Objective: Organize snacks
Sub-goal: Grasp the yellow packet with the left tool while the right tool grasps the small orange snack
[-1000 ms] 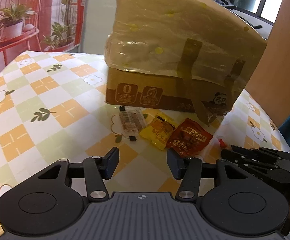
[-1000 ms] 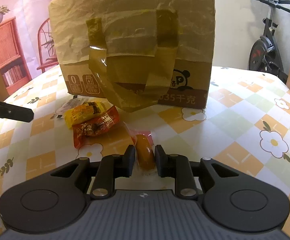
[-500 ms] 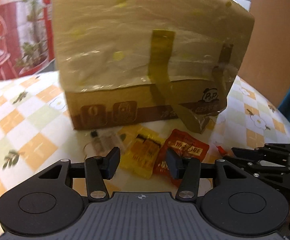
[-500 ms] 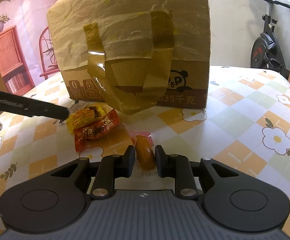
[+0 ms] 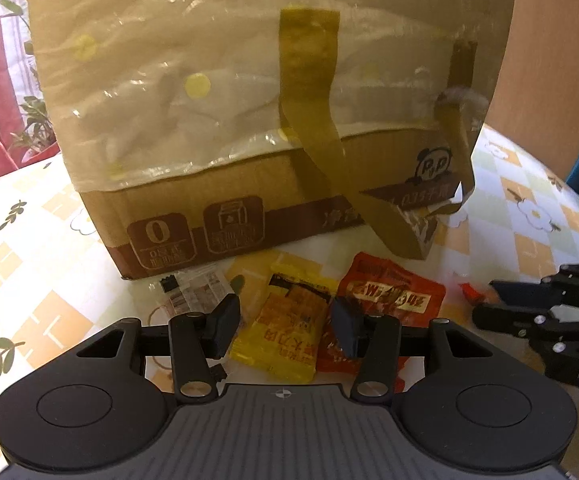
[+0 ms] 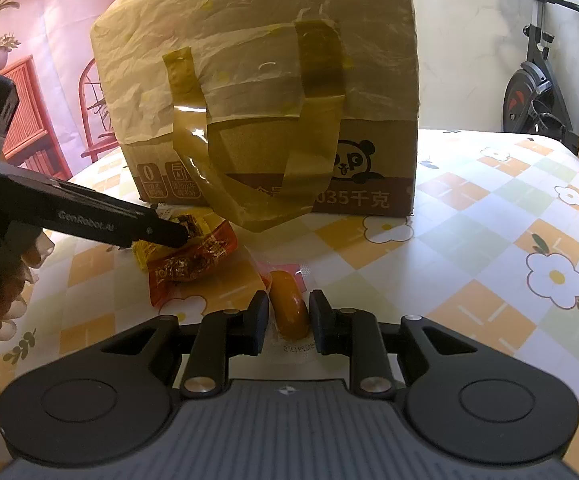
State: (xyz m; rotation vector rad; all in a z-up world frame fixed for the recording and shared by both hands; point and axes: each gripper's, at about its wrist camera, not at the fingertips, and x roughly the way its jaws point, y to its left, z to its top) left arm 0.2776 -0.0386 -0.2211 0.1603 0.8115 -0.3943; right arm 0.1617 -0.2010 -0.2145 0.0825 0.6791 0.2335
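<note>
Checked floral tablecloth point(image 6: 469, 216), pink mural wall point(image 6: 49, 40), exercise bike point(image 6: 537, 92) behind

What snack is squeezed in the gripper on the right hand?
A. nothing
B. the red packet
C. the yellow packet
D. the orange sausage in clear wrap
D: the right gripper is shut on the orange sausage, while the yellow packet and red packet lie on the table.

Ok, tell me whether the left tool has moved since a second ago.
Yes. In the right wrist view the left tool has come in from the left edge toward the cardboard box, and its tip now sits over the yellow snack packet.
</note>
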